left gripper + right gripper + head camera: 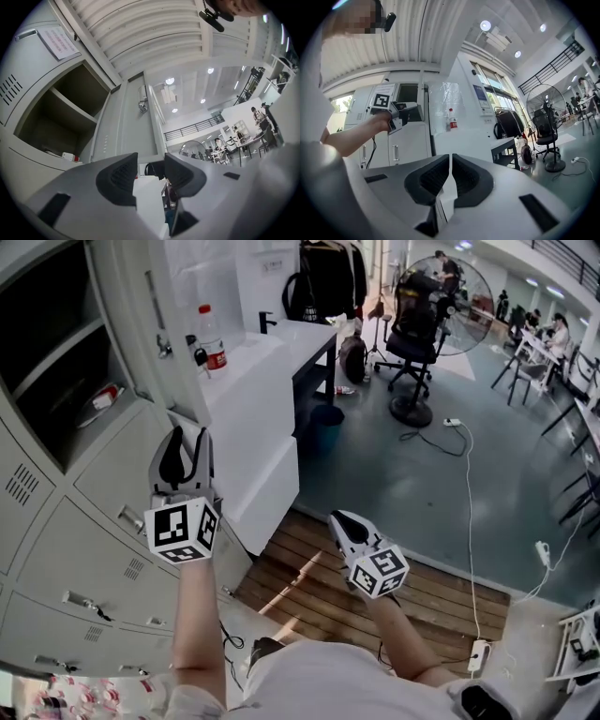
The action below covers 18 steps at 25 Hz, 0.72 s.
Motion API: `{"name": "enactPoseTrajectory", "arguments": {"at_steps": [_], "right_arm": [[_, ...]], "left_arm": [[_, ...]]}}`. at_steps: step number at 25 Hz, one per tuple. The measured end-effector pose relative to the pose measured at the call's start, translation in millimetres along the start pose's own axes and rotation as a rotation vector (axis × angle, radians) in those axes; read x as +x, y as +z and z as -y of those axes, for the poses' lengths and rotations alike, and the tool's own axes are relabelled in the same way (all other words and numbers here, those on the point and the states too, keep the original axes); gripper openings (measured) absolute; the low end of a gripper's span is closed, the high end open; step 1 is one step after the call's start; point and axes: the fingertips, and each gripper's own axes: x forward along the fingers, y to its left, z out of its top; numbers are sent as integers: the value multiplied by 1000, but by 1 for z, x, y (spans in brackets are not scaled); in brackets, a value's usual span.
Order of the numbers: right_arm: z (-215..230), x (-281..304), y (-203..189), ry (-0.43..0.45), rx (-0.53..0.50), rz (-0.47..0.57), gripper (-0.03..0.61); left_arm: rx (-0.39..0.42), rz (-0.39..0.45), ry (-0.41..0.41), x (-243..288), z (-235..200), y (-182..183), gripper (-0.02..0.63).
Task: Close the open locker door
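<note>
The grey locker door (131,324) stands open at the upper left, with a bar handle and keys (165,347) hanging in its lock. Beside it gapes the dark open compartment (47,343) with a shelf. My left gripper (186,435) points up at the door's lower edge, just short of it. In the left gripper view the door (133,117) rises straight ahead, and the left gripper (151,164) is open with nothing between its jaws. My right gripper (339,518) hangs low over the wooden floor, away from the lockers. In its own view the right gripper (450,161) is shut and holds nothing.
Closed locker doors (94,559) fill the lower left. A white counter (253,390) with a water bottle (211,338) stands right behind the open door. An office chair (417,334), a fan (459,306) and floor cables lie further right. A wooden platform (309,577) is underfoot.
</note>
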Motion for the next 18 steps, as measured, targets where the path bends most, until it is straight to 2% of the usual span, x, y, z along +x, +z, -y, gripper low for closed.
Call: {"name": "enactPoseTrajectory", "arguments": {"at_steps": [12, 18], "right_arm": [[-19, 9, -5, 57, 2, -16, 28], [-47, 24, -12, 92, 10, -26, 28]], "left_arm": [[31, -9, 20, -23, -11, 10, 189], [44, -8, 8, -43, -30, 16, 212]]}}
